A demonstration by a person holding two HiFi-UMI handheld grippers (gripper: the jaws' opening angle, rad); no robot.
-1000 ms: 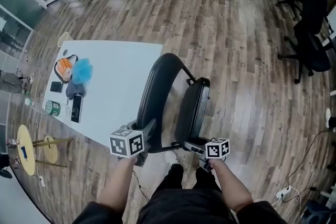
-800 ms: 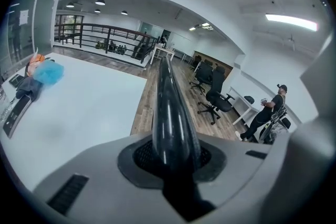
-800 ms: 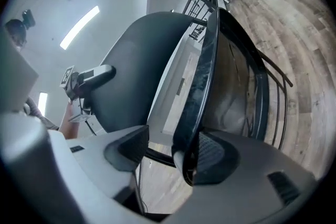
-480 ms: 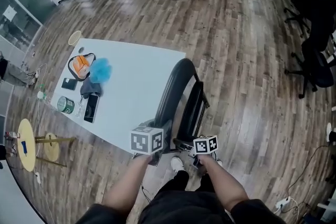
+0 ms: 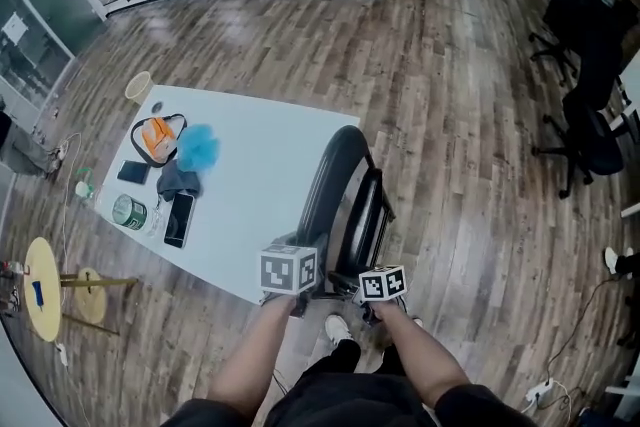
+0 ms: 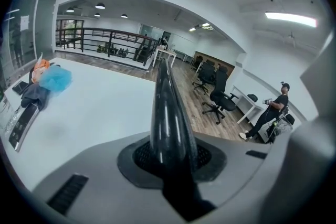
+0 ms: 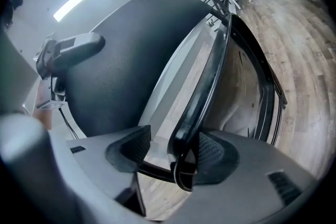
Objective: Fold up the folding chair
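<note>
The black folding chair (image 5: 345,200) stands edge-on beside the white table (image 5: 260,165), its seat swung up close to the backrest. My left gripper (image 5: 305,289) is shut on the backrest's curved top edge (image 6: 168,113), which both pads clamp. My right gripper (image 5: 358,289) is closing around the seat's front edge (image 7: 207,81). That edge leans on the right pad (image 7: 215,157), and a gap remains at the left pad. The backrest (image 7: 126,55) fills the left of the right gripper view, with the left gripper (image 7: 71,50) beyond it.
On the table lie an orange pouch (image 5: 155,137), a blue puff (image 5: 198,147), a phone (image 5: 179,219) and a tin (image 5: 129,212). Office chairs (image 5: 590,115) stand at the right, a yellow stool (image 5: 45,287) at bottom left. My shoe (image 5: 335,327) is under the chair.
The right gripper has swung left toward the left one, bringing the seat up against the backrest. Both hands have shifted along the table's edge.
</note>
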